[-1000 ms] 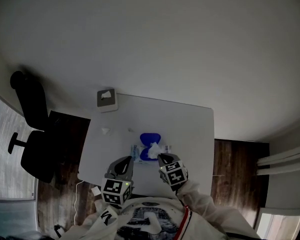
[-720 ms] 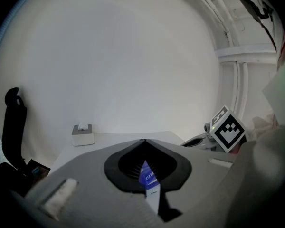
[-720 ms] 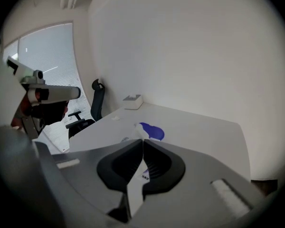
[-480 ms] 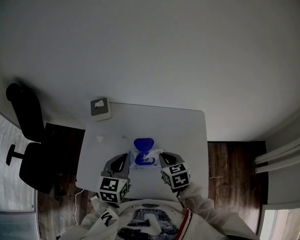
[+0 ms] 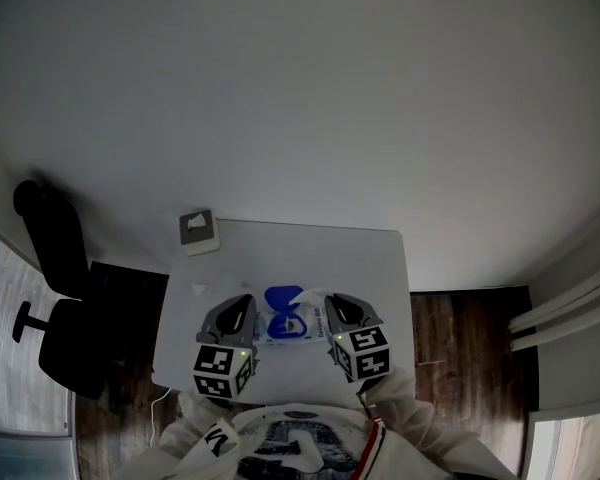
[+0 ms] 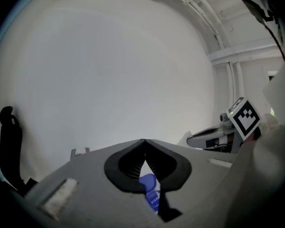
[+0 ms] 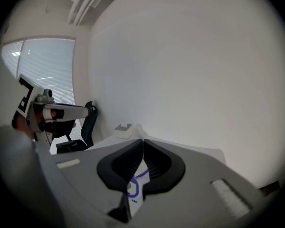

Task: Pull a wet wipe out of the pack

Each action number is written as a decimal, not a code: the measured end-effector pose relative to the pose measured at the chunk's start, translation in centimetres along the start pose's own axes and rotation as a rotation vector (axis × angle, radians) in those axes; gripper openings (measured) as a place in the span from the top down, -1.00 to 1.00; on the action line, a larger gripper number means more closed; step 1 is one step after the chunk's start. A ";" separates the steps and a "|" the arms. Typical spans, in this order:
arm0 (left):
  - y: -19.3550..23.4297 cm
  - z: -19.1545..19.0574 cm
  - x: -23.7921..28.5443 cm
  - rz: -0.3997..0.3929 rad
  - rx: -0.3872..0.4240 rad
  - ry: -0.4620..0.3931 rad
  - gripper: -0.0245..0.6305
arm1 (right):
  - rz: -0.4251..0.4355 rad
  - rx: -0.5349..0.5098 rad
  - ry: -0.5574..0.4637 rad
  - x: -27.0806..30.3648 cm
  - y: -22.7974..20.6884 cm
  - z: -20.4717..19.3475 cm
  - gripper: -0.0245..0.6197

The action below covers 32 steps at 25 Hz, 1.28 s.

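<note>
Blue-lidded wipe pack point(image 5: 292, 328) sits over the white surface point(image 5: 380, 268), its long axis running straight from left gripper point(image 5: 244, 303) to right gripper point(image 5: 331, 302), lid flipped open toward the far wall. Both pairs of jaws meet at their tips.

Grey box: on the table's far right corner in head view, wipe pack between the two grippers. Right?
No. The grey box sits on the table's far left corner, as the head view shows; the wipe pack is between the left gripper and right gripper.
</note>
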<state>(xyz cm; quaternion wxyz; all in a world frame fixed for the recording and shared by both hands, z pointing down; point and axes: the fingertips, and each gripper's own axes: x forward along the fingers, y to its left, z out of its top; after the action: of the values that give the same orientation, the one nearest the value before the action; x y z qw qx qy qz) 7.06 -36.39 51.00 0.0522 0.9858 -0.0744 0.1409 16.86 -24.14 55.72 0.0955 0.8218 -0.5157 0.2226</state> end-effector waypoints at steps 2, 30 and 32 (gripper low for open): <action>-0.1 1.2 0.4 0.001 0.019 -0.019 0.91 | -0.017 -0.004 -0.050 -0.6 -0.5 1.8 0.89; -0.9 15.4 0.1 -0.065 0.138 -0.247 0.91 | -0.153 -0.033 -0.427 -7.8 -0.5 17.2 0.89; -0.7 14.7 0.3 -0.077 0.141 -0.237 0.91 | -0.172 -0.019 -0.427 -7.7 -0.5 16.8 0.89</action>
<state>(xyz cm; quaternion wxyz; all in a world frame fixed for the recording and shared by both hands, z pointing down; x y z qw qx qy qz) 11.41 -37.56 36.95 -0.0207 0.9989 -0.0321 0.0261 18.99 -24.21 37.35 0.0107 0.8903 -0.4542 0.0296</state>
